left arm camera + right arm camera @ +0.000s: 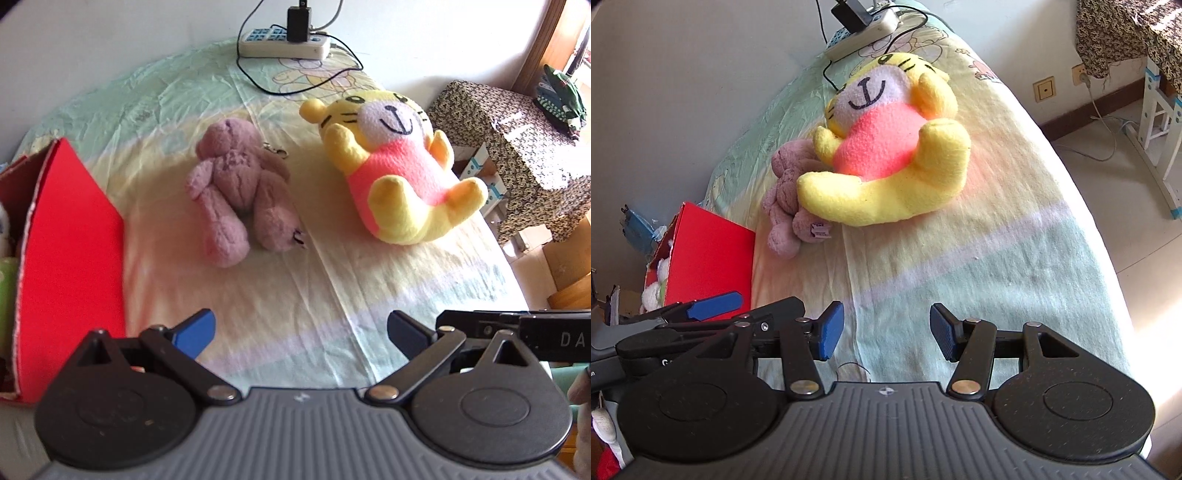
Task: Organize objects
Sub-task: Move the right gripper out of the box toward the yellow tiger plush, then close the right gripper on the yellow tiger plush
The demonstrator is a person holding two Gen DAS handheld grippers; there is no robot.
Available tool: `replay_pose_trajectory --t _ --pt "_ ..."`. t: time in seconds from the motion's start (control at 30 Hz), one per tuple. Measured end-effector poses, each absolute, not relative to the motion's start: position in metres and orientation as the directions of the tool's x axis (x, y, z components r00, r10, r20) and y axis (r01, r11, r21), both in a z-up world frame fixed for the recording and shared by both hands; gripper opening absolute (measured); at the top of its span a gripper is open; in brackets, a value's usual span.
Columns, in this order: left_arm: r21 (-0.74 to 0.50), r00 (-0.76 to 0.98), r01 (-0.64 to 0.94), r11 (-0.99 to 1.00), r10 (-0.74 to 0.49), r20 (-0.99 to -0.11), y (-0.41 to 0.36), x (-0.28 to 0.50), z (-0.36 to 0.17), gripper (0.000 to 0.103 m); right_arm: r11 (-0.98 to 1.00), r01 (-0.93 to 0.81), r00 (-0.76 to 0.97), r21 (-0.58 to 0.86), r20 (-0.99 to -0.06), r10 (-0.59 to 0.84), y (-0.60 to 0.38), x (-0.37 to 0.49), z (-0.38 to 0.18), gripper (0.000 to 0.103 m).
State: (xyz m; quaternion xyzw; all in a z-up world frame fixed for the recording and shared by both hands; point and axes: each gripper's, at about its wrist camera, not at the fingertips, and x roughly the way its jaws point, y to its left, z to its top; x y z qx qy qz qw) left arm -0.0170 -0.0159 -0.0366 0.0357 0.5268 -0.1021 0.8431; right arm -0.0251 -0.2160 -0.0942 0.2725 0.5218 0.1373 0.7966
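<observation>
A purple plush bear [238,192] lies face down in the middle of the bed. To its right a yellow tiger plush [399,166] in a pink shirt lies on its back. A red box [70,258] with soft toys inside stands at the bed's left edge. My left gripper [301,334] hovers open and empty, well short of the bear. In the right wrist view the tiger [886,162] partly hides the bear [786,206], and the box [709,258] is at left. My right gripper [886,334] is open and empty above the sheet, beside the left gripper's blue finger [714,304].
A white power strip [284,42] with a black charger and cables lies at the far end of the bed [332,288]. A patterned cloth-covered stand [517,147] is right of the bed. Wall sockets [1043,88] and a white frame [1156,122] stand on the tiled floor.
</observation>
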Motion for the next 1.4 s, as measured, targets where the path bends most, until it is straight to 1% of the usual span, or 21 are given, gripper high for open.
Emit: replay_pose_trajectory --t 0.1,0.2,0.3,0.47,0.53,0.6,0.67,0.73,0.8,0.9,1.07,1.23,1.33,1.4 --pt "-0.068 0.403 0.249 0.966 -0.167 -0.9 -0.022 -0.015 -0.039 0.1 0.808 0.093 0.433 0.582 -0.754 0.494 -0.223 -0.022 -0.095 0.055" --pt "-0.127 0.384 0.303 0.945 -0.243 -0.891 -0.024 -0.016 -0.037 0.101 0.786 0.126 0.45 0.605 -0.741 0.498 -0.232 -0.02 -0.096 0.055" --pt "-0.134 0.42 0.321 0.938 -0.268 -0.867 -0.025 -0.018 -0.033 0.101 0.761 0.131 0.465 0.635 -0.717 0.519 -0.242 -0.017 -0.097 0.055" --pt "-0.233 0.412 0.328 0.915 -0.361 -0.837 -0.021 -0.01 -0.033 0.101 0.733 0.185 0.507 0.654 -0.703 0.499 -0.263 -0.017 -0.104 0.055" --pt "-0.25 0.425 0.343 0.905 -0.387 -0.818 -0.024 -0.007 -0.03 0.101 0.712 0.195 0.53 0.674 -0.683 0.502 -0.274 -0.016 -0.105 0.055" --pt "-0.297 0.414 0.367 0.882 -0.441 -0.796 -0.026 0.0 -0.028 0.101 0.684 0.201 0.567 0.701 -0.653 0.502 -0.284 -0.014 -0.104 0.055" --pt "-0.359 0.399 0.382 0.852 -0.502 -0.767 -0.028 0.008 -0.024 0.101 0.647 0.197 0.612 0.737 -0.608 0.506 -0.294 -0.01 -0.102 0.055" --pt "-0.396 0.405 0.385 0.834 -0.538 -0.739 -0.03 0.018 -0.019 0.101 0.605 0.184 0.651 0.774 -0.558 0.516 -0.302 0.0 -0.098 0.055" --pt "-0.394 0.429 0.385 0.835 -0.54 -0.724 -0.033 0.027 -0.016 0.101 0.575 0.149 0.673 0.805 -0.508 0.537 -0.304 0.011 -0.095 0.055" --pt "-0.404 0.431 0.362 0.84 -0.535 -0.727 -0.039 0.045 -0.019 0.102 0.55 0.089 0.673 0.83 -0.458 0.582 -0.302 0.031 -0.095 0.056" --pt "-0.449 0.418 0.34 0.826 -0.56 -0.715 -0.044 0.07 -0.028 0.101 0.548 0.072 0.66 0.834 -0.451 0.6 -0.302 0.056 -0.106 0.059" --pt "-0.52 0.392 0.285 0.805 -0.593 -0.704 -0.04 0.086 -0.046 0.101 0.47 0.064 0.606 0.88 -0.408 0.683 -0.301 0.074 -0.13 0.061" --pt "-0.567 0.378 0.253 0.784 -0.62 -0.688 -0.037 0.092 -0.054 0.099 0.47 0.059 0.59 0.88 -0.411 0.695 -0.296 0.084 -0.141 0.06" --pt "-0.556 0.38 0.259 0.789 -0.613 -0.693 -0.038 0.094 -0.057 0.097 0.449 0.058 0.576 0.892 -0.397 0.715 -0.293 0.089 -0.148 0.06"
